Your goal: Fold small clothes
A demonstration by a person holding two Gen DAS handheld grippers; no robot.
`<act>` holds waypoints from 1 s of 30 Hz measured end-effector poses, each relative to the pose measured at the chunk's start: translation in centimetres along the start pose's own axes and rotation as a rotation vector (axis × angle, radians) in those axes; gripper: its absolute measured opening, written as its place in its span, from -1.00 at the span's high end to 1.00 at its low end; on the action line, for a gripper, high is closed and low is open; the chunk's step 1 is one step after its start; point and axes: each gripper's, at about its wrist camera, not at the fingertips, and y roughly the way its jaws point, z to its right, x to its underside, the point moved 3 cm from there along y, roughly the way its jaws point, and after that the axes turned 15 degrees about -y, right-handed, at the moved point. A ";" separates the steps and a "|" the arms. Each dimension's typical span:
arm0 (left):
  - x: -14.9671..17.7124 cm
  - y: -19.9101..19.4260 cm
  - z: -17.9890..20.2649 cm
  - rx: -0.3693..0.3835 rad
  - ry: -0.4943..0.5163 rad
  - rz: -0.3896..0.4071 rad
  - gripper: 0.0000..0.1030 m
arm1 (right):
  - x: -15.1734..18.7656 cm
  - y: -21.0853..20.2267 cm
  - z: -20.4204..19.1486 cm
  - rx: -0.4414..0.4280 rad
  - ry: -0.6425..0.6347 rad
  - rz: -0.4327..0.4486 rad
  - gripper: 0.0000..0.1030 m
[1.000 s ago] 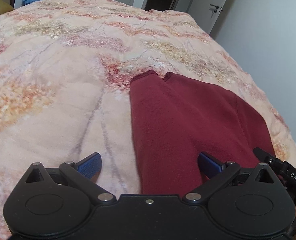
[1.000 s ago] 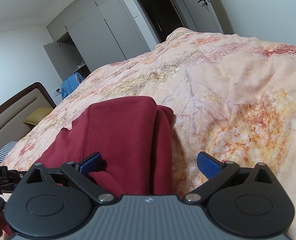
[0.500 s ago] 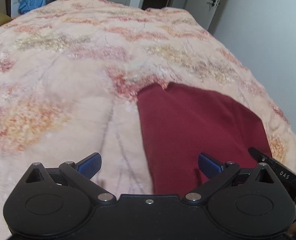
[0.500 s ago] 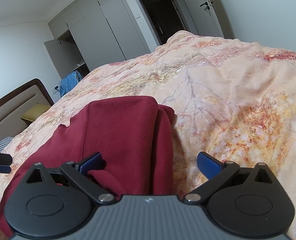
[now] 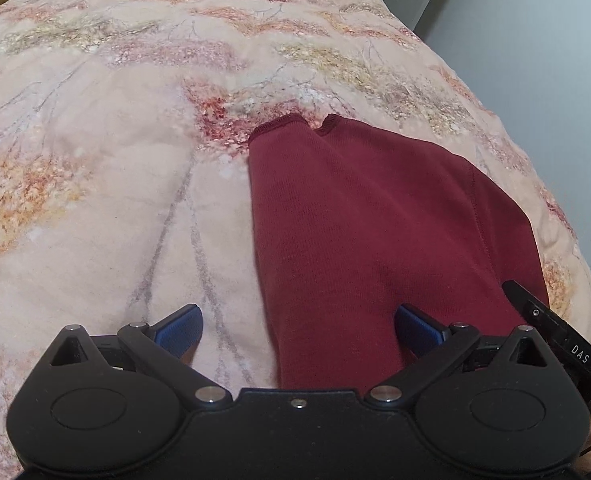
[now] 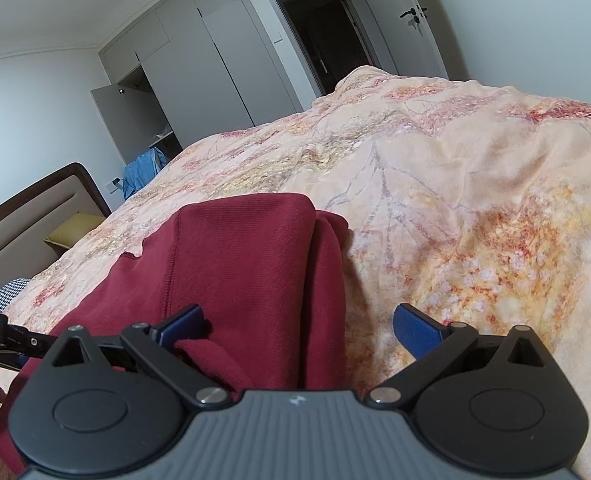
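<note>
Maroon garment (image 5: 379, 216) folded on quilt (image 5: 95, 168) | both grippers' fingers wide apart, empty

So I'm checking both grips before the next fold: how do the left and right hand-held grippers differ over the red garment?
The left hand-held gripper straddles the red garment at its left edge; the right hand-held gripper straddles its right edge.
Left sees flat cloth; right sees stacked folded layers and a bunched bit by its left finger.
Both are open on the floral bedspread, holding nothing.

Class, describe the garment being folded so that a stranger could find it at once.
Start at the bed's floral quilt. The garment lies on it near the grippers, partly folded. It is the only plain dark red cloth there.
</note>
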 end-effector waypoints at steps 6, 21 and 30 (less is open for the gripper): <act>0.1 0.3 0.2 -0.005 0.013 -0.001 -0.99 | 0.0 0.0 0.0 0.000 0.001 0.000 -1.00; 0.4 0.5 0.3 -0.013 0.008 0.004 -0.99 | -0.1 0.0 0.0 0.002 -0.001 0.000 -1.00; 0.1 0.5 0.8 -0.040 0.007 -0.013 -0.99 | -0.1 -0.2 0.2 -0.009 0.004 0.016 -1.00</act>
